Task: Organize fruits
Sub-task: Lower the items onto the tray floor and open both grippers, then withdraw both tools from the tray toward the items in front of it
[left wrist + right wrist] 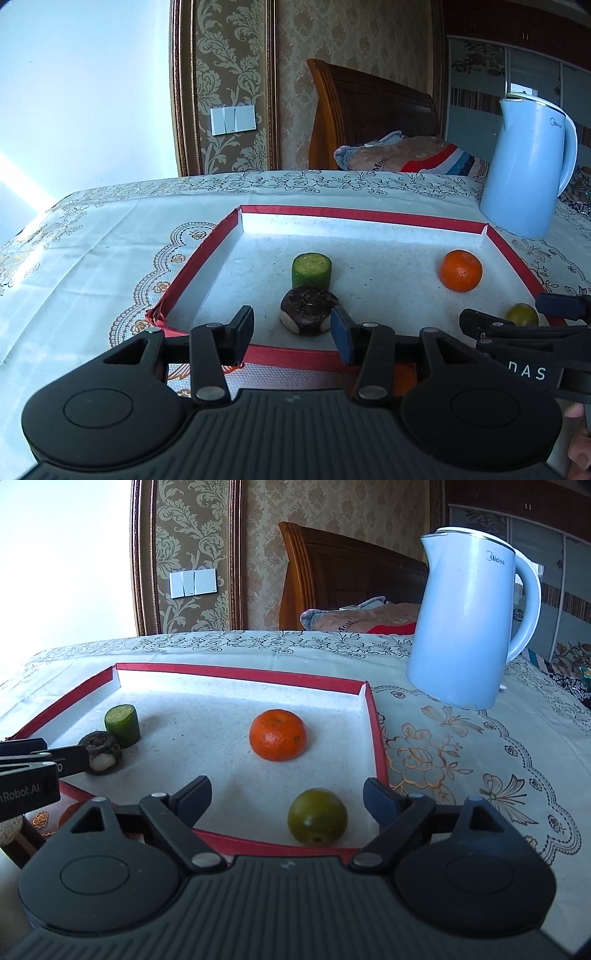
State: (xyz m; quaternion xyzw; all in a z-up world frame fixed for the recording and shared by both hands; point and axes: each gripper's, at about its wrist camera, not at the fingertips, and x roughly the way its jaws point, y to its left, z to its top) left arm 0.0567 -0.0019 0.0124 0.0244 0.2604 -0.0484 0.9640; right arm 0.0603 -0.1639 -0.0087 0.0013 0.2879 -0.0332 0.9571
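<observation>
Green fruit (317, 816) lies on the tray floor near the tray's front right corner, between the right gripper's (287, 794) jaws. Those jaws stand wide apart, pads clear of the fruit on both sides; nothing gripped.

Left gripper (292, 328) jaws part open, dark mushroom-like piece (308, 311) just ahead between the pads, right pad close to it; contact not certain, so counted as not gripped.

Step in hand, by judgement: right gripper either takes or has set down the green fruit. If taking: centre the fruit between the pads, close slowly across its widest part, since a round fruit can roll toward the red tray (376, 734) wall.

Count in tray: one green fruit, one orange (277, 734), one cucumber stub (122, 725), one dark piece. On the bench: one tray, one blue kettle (472, 627).
</observation>
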